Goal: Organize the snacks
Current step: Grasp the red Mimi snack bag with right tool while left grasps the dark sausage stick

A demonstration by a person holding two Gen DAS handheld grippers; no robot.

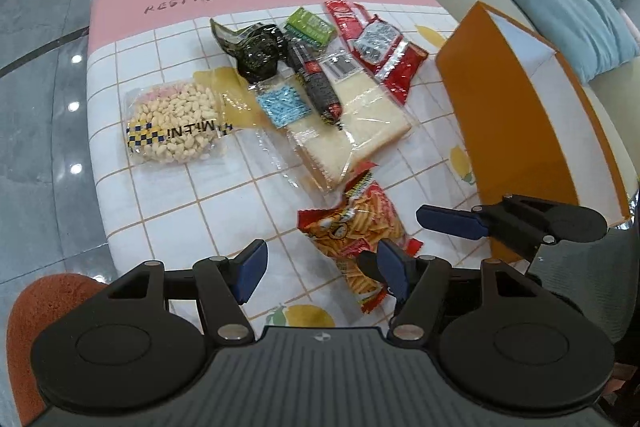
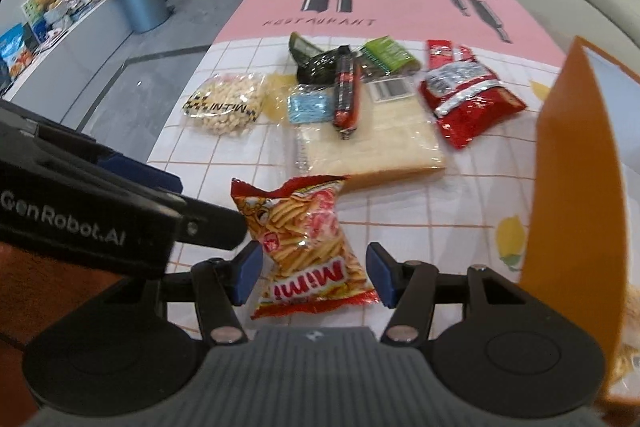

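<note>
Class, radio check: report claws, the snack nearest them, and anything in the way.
Both claws open: left claw, right claw. Right claw straddles chip bag, not gripping. Orange box close on right. Other snacks lie beyond.

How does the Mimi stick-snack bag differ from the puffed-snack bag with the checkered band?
The Mimi bag is printed red and orange; the puffed-snack bag is clear, showing pale pieces. The Mimi bag lies between the open right gripper fingers; the puffed-snack bag sits far off, nothing near it. Both lie flat on the tablecloth.
</note>
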